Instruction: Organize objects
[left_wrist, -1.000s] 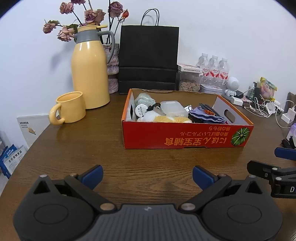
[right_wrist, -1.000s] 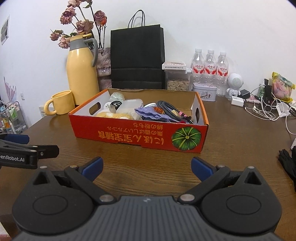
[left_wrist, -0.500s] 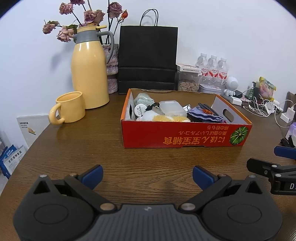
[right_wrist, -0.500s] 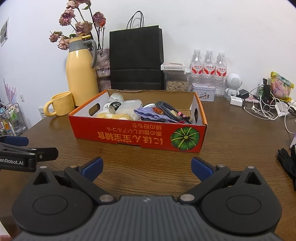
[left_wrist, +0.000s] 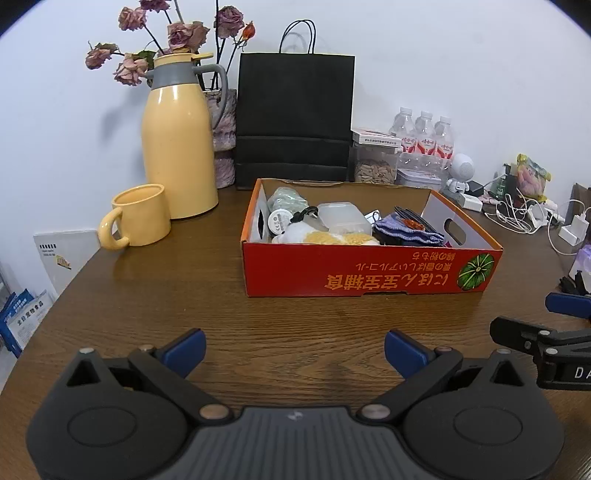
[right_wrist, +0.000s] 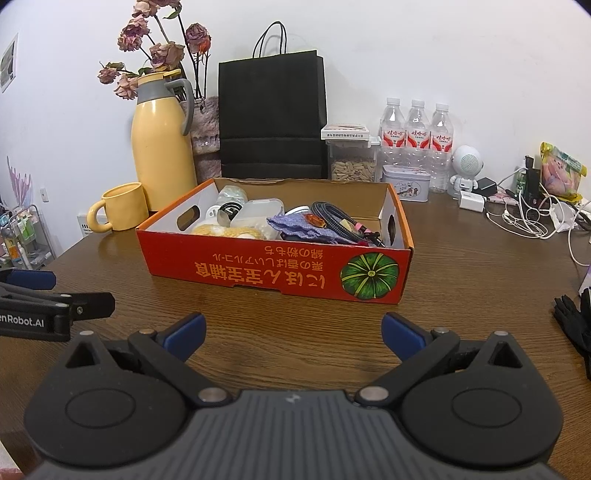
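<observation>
The wooden table (left_wrist: 184, 295) spreads out under both tools, bare directly ahead of their fingers, likely kept free as working room. Ahead of the left gripper (left_wrist: 294, 349) and slightly to its right sits the red cardboard box (left_wrist: 369, 273); from the right gripper (right_wrist: 293, 334) the same box lies straight ahead and a little left. Both grippers hover low with jaws spread wide and nothing between them, ready to reach in, I judge. Inside the box the things to sort lie jumbled: a clear plastic container (right_wrist: 258, 210), a purple cloth (right_wrist: 295, 225), a coiled cable (right_wrist: 332, 214). Beyond the left gripper's left stand a yellow jug (left_wrist: 177, 147) and mug (left_wrist: 142, 216), out of the way.
</observation>
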